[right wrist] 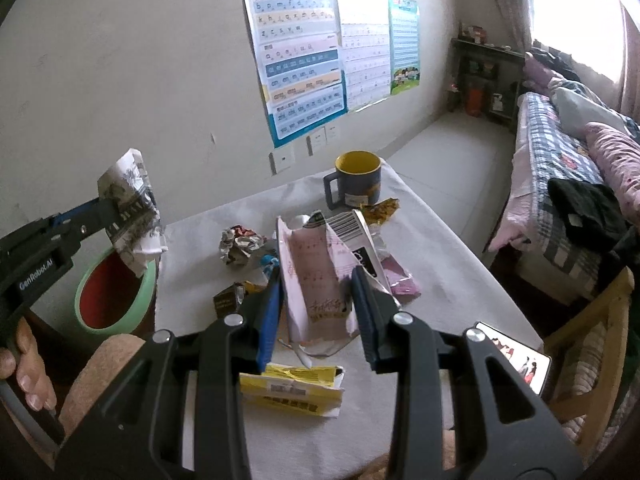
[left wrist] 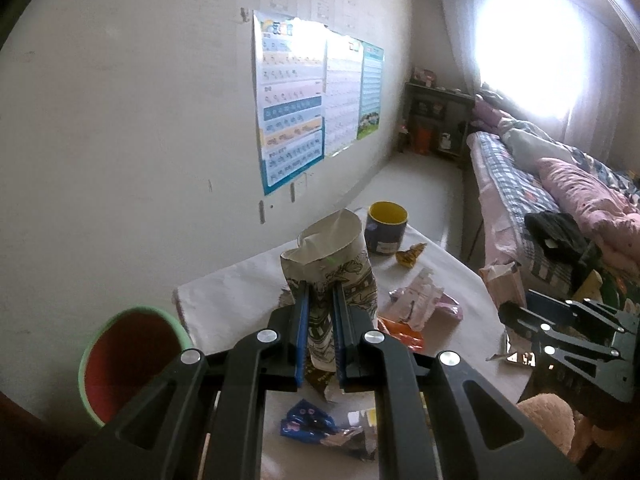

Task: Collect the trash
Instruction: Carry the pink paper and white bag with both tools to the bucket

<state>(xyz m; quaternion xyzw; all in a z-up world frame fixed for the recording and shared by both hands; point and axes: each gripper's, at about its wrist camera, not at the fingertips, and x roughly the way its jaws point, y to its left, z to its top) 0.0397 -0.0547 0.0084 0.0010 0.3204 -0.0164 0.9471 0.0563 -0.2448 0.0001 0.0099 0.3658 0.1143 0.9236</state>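
Observation:
My left gripper (left wrist: 320, 294) is shut on a white paper cup with black drawings (left wrist: 340, 256), crumpled and held up off the table. In the right wrist view that gripper (right wrist: 120, 212) holds the cup (right wrist: 132, 204) above a green bin with a red inside (right wrist: 112, 292). My right gripper (right wrist: 316, 280) is shut on a pink wrapper (right wrist: 312, 268) over the white table (right wrist: 440, 280). More trash lies around it: a crumpled foil ball (right wrist: 240, 246), a yellow packet (right wrist: 292, 388), a small brown packet (right wrist: 226, 300) and a blue wrapper (left wrist: 308, 424).
A blue mug with a yellow inside (right wrist: 356, 180) stands at the table's far end beside a gold wrapper (right wrist: 384, 208). A phone (right wrist: 516, 356) lies at the near right edge. A bed (right wrist: 560, 184) runs along the right. A person's hand (right wrist: 24, 376) grips the left handle.

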